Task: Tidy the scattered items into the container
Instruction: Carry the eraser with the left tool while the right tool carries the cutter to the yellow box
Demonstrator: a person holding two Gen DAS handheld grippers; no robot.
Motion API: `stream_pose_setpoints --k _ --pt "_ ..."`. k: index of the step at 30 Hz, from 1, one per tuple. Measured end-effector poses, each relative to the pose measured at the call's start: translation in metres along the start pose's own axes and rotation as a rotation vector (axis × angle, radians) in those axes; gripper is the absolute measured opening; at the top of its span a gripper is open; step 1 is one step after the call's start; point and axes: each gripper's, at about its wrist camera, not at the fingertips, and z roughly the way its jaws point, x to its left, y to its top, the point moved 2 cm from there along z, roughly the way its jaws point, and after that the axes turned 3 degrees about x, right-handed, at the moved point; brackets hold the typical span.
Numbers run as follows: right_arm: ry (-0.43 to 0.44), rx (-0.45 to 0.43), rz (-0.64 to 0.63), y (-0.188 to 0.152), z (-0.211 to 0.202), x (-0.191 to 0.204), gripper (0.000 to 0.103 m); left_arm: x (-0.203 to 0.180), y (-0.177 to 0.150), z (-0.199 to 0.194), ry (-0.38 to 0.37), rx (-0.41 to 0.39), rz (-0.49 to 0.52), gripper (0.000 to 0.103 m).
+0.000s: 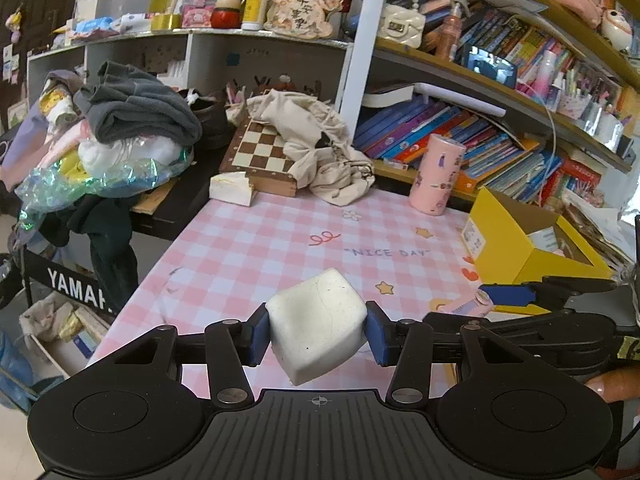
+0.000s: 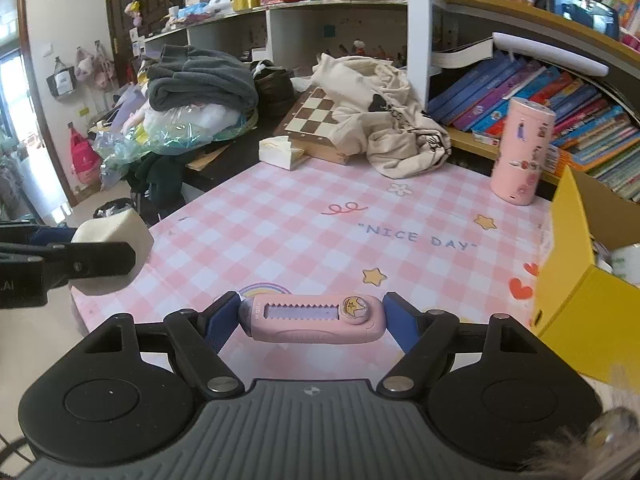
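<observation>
Eraser [image 1: 318, 326], a white block tilted on one corner, sits clamped between the left gripper [image 1: 317, 330] jaws. Right gripper [image 2: 313, 318] jaws clamp a pink cutter [image 2: 314, 317] by its ends, long axis crosswise. Beyond lie the pink checked tabletop [image 2: 280, 220], a yellow box [image 2: 568, 280] to the right, and cluttered bookshelves [image 1: 500, 92].

Black tongs [image 1: 316, 330], blue pads [image 1: 259, 334], silver pivot screws, ribbed grey base.
</observation>
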Motion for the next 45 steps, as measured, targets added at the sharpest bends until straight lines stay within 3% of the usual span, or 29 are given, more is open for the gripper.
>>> stream_pose_setpoints --k 16,45 --pt "-0.104 0.002 0.093 -0.037 -0.043 -0.005 0.076 -0.024 -0.013 -0.011 -0.113 0.011 0.051 0.046" --pt "-0.324 0.002 0.286 -0.098 -0.11 -0.071 0.076 -0.118 -0.024 0.014 -0.329 0.082 0.209 0.046"
